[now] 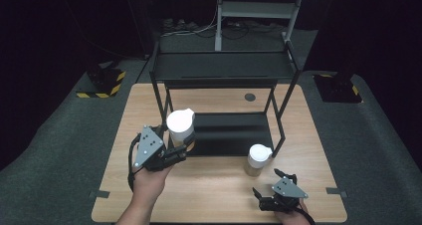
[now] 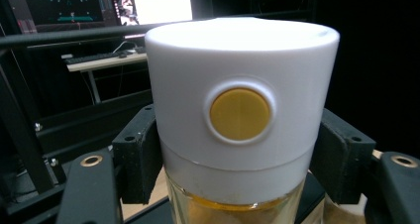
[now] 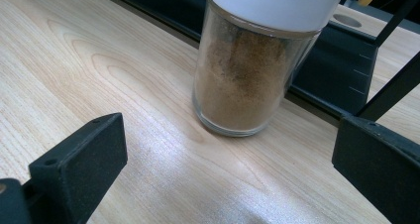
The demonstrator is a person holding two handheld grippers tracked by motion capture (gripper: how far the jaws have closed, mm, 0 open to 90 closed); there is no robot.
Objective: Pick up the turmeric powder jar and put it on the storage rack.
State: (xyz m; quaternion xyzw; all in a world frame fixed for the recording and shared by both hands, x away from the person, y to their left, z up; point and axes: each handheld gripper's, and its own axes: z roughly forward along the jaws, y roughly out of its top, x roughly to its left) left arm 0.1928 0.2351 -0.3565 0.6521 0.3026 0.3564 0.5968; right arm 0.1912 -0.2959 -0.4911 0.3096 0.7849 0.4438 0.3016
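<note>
Holding yellow-button jar (image 2: 241,115) in left gripper (image 1: 171,153), jaws clamped below its lid, just in front of rack (image 1: 226,65). Right gripper (image 1: 275,189) wide open, spice jar (image 3: 247,65) untouched on table (image 1: 209,190). Shelving both pending.

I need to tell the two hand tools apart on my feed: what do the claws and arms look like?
Both claws, left claw and right claw, are black, with blocky two-jaw ends and screw holes in the pads. Each carries a grey three-cornered plate with small dots on top. A black cable loops from the left one. Forearms are bare, no sleeves.
</note>
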